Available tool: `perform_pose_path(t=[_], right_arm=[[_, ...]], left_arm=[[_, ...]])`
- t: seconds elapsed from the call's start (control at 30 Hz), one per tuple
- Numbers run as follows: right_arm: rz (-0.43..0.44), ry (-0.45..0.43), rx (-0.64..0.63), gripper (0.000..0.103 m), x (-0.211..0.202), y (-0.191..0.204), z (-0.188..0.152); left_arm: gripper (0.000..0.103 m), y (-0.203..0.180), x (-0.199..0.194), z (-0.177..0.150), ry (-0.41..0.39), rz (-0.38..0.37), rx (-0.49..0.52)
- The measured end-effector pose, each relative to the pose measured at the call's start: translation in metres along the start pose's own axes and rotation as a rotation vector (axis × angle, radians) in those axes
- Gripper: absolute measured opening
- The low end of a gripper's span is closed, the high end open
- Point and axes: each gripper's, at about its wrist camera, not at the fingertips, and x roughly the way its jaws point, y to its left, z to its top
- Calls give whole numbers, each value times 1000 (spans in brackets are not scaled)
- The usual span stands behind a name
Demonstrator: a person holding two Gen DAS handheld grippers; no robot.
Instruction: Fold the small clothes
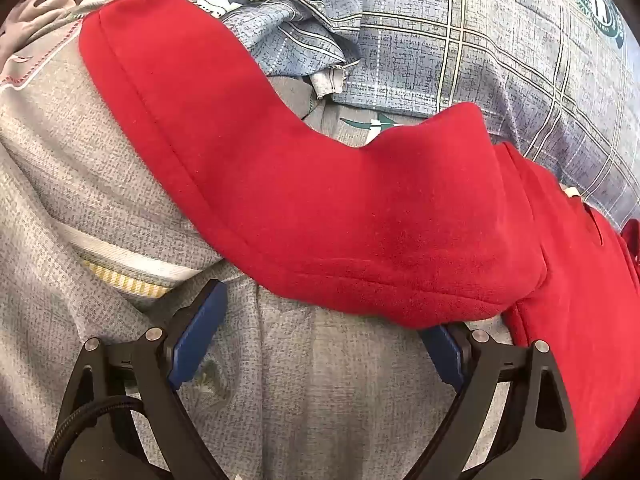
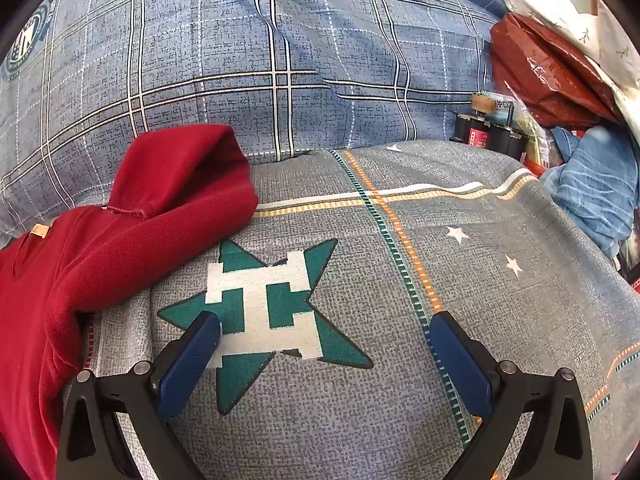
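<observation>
A small red hoodie (image 1: 320, 200) lies on a grey bedsheet (image 1: 100, 200). In the left wrist view its sleeve stretches toward the upper left and its body fills the right side. My left gripper (image 1: 324, 312) is open and empty just below the sleeve's lower edge; the right fingertip is partly tucked under the red cloth. In the right wrist view the hoodie (image 2: 100, 248) lies at the left with its hood raised. My right gripper (image 2: 324, 324) is open and empty over a green star print (image 2: 264, 312) on the sheet, to the right of the hoodie.
A blue plaid quilt (image 2: 260, 60) is bunched behind the hoodie. At the right edge of the bed are a dark red bag (image 2: 548, 76), black bottles (image 2: 488, 132) and blue cloth (image 2: 596, 188). Pale garments (image 1: 44, 28) lie at the far left.
</observation>
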Motion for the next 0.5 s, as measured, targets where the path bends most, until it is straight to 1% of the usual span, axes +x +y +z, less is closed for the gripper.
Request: perform_pose_path(t=[0.2, 0.43, 0.5], right_arm=[[-1, -1, 0, 103, 0, 0, 0], [-2, 0, -1, 103, 0, 0, 0], [-3, 1, -2, 103, 0, 0, 0]], left_arm=[[92, -8, -5, -5, 17, 4, 30], [92, -13, -12, -6, 46, 10, 19], [92, -17, -18, -7, 33, -3, 27]])
